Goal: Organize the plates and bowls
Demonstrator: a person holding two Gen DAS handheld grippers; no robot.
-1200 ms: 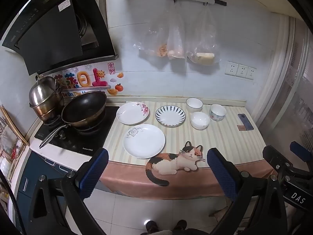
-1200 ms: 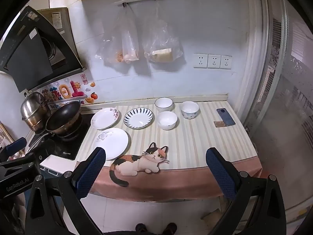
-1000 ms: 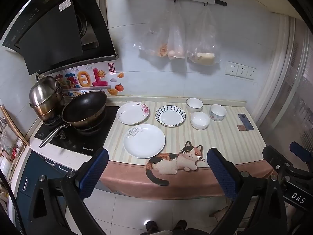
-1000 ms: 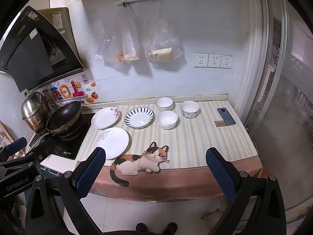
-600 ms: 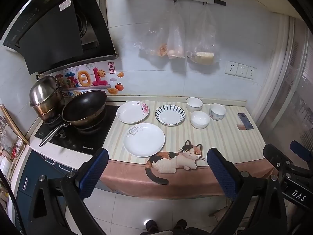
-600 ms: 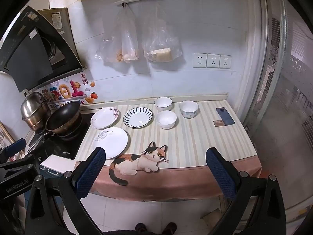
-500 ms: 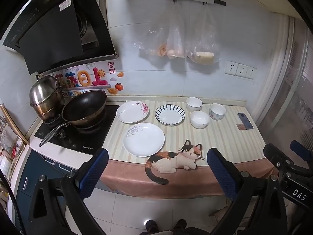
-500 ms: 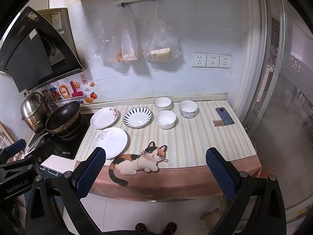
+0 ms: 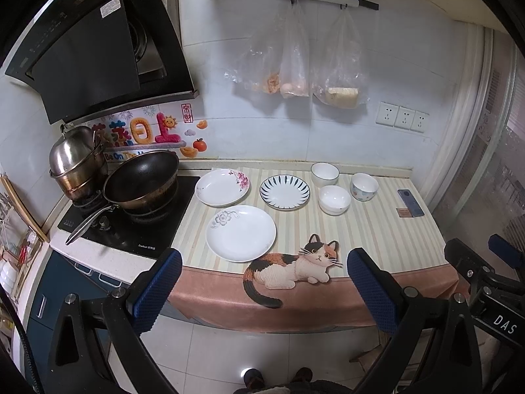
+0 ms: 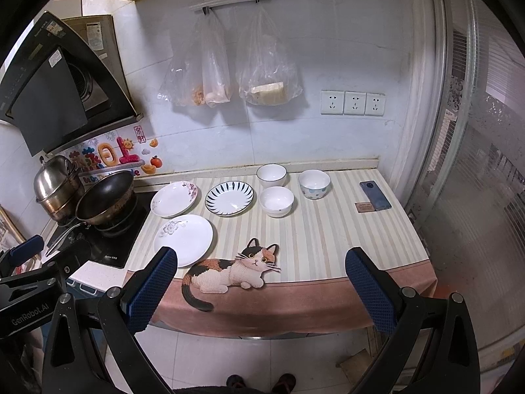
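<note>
Three plates lie on the striped counter: a white plate (image 9: 241,237) (image 10: 183,239) near the front, a pink-flowered plate (image 9: 222,186) (image 10: 174,198) and a blue-striped plate (image 9: 284,192) (image 10: 229,197) behind it. Three bowls stand to their right: a white bowl (image 9: 334,199) (image 10: 276,201), a rimmed bowl (image 9: 324,174) (image 10: 271,175) and a dotted bowl (image 9: 364,186) (image 10: 314,184). My left gripper (image 9: 262,289) and right gripper (image 10: 261,292) are both open and empty, held in front of the counter, well short of the dishes.
A wok (image 9: 141,180) and a steel pot (image 9: 77,161) sit on the stove at the left. A phone (image 9: 410,202) (image 10: 375,195) lies at the counter's right end. Plastic bags (image 10: 262,75) hang on the wall. A cat picture (image 9: 295,267) decorates the counter cloth.
Both views have drifted very slightly; the dishes have not moved and both grippers stay open.
</note>
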